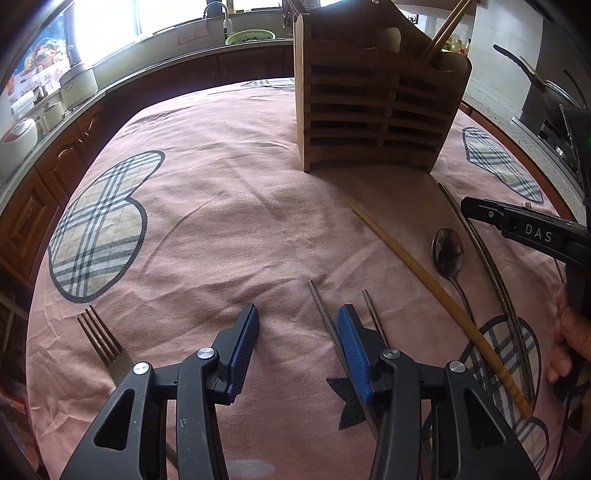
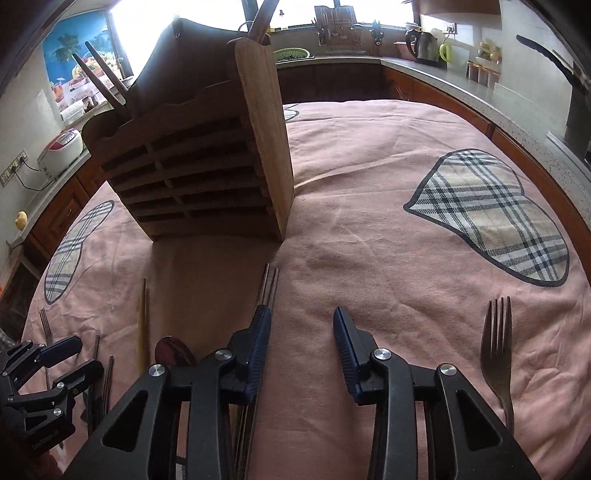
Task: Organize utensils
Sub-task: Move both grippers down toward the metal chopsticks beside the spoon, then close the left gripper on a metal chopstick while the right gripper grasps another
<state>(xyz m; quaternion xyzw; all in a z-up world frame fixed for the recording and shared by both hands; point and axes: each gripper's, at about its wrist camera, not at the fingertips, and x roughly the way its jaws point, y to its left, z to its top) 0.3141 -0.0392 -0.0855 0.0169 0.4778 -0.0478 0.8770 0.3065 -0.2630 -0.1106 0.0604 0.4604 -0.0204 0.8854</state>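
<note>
A slatted wooden utensil holder point(image 1: 373, 107) stands on the pink cloth, with wooden chopsticks point(image 1: 445, 31) in it; it also shows in the right wrist view point(image 2: 199, 173). My left gripper point(image 1: 298, 314) is open and empty, low over the cloth. A pair of metal chopsticks point(image 1: 321, 306) lies by its right finger. A wooden chopstick point(image 1: 410, 266), a metal spoon point(image 1: 447, 253) and another metal chopstick pair point(image 1: 480, 243) lie to the right. A fork point(image 1: 101, 343) lies at the left. My right gripper point(image 2: 301, 317) is open and empty, metal chopsticks point(image 2: 269, 284) under its left finger. Another fork point(image 2: 498, 343) lies at its right.
The table carries a pink cloth point(image 1: 221, 206) with plaid heart patches. Kitchen counters with a rice cooker point(image 1: 16, 136), a green basket point(image 1: 249, 36) and a kettle point(image 2: 424, 44) curve around the table. A pan point(image 1: 524, 70) sits on the right counter.
</note>
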